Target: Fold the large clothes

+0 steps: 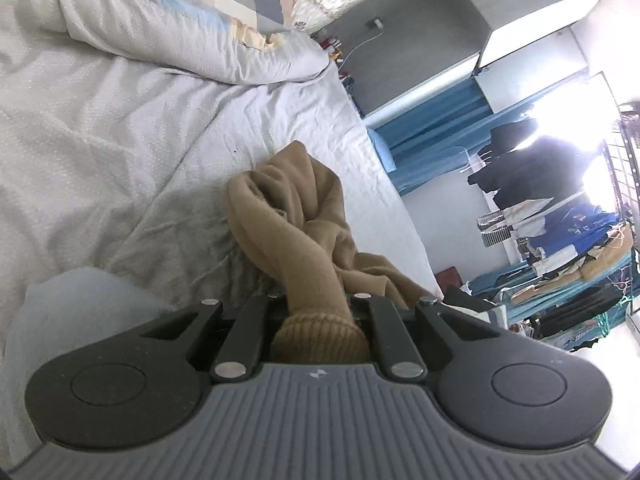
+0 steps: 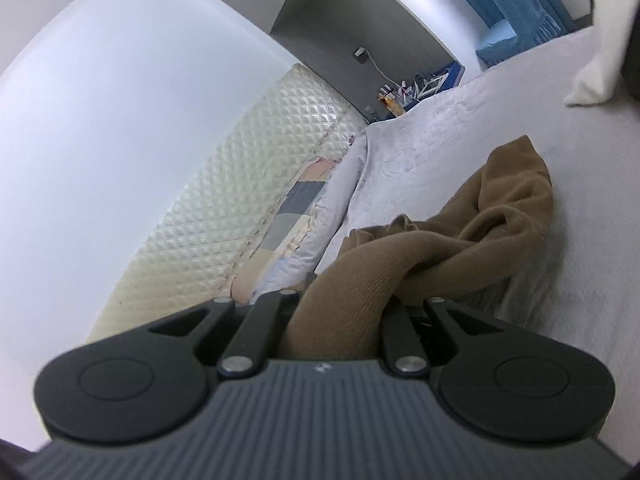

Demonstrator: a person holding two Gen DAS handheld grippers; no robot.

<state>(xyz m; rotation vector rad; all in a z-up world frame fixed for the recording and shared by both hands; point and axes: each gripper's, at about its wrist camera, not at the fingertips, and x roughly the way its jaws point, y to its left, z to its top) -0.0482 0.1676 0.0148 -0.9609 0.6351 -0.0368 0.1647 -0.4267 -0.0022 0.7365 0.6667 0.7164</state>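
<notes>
**Desk:** What does the frame show?

**Photographer:** A bedroom. A tan knitted garment [image 1: 296, 208], soft and ribbed at the cuff, is pinched at two points. The left hand-held gripper [image 1: 318, 312] is clamped tight on a ribbed cuff end; the right hand-held gripper [image 2: 340, 312] is closed on another bunch of the same tan knit. The rest of the cloth trails down in a twisted heap onto the pale grey bed sheet [image 1: 120, 140].

**Desk:** How far along is the folding?

**Photographer:** Barely begun, by my reading. Nothing lies flat, no crease is set, and the body of the garment is rumpled and partly lifted. It has yet to be spread out, squared and folded over.

**Desk:** Anything crowding the work?

**Photographer:** A grey quilt with pastel patchwork lining [image 1: 168, 20] is piled along the head of the bed, against a cream diamond-quilted headboard [image 2: 240, 168]. A white pillow corner [image 2: 596, 76] pokes in at the far edge in the right wrist view. Off the bed, a rack of hanging dark and blue clothes [image 1: 540, 208] stands by a bright window, well apart. The open sheet between the quilt and the bed edge looks clear enough for laying the garment out.
</notes>
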